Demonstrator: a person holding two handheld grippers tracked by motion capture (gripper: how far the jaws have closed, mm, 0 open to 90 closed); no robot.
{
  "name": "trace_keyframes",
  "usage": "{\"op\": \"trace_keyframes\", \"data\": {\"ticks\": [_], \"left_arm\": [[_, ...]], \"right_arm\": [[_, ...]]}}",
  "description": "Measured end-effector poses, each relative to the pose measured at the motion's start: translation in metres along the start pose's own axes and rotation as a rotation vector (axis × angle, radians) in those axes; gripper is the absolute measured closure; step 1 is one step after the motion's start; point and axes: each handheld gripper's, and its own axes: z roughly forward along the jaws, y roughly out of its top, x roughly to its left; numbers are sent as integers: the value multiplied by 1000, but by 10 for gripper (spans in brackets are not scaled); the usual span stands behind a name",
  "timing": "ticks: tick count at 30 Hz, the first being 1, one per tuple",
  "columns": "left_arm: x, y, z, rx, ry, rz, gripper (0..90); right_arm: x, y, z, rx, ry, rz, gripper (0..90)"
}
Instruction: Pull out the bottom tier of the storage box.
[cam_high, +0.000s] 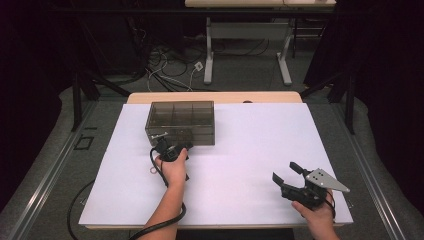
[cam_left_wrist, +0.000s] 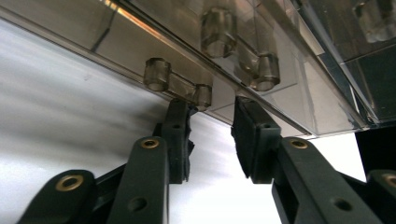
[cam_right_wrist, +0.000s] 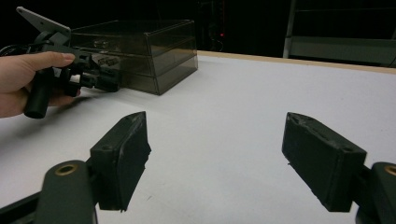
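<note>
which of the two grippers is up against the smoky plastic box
The left gripper: its jaws reach the front of the smoked drawer box by a drawer handle. The right gripper hovers wide open, apart.

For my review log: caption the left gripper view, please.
Left gripper, jaws apart, poised at a handle on the smoky clear drawer box.

Smoky grey see-through drawer box (cam_high: 181, 121) (black tools (cam_high: 172, 150)) on white table (cam_high: 250, 150).
</note>
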Motion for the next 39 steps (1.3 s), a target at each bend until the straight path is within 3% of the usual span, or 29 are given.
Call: {"op": "trace_keyframes", "data": {"ticks": [10, 39], "left_arm": [[3, 0, 0, 2, 10, -8, 787], [5, -3, -2, -6, -3, -2, 814]], "right_arm": [[0, 0, 0, 3, 3, 0, 225], [0, 0, 0, 3, 0, 1, 224]]}}
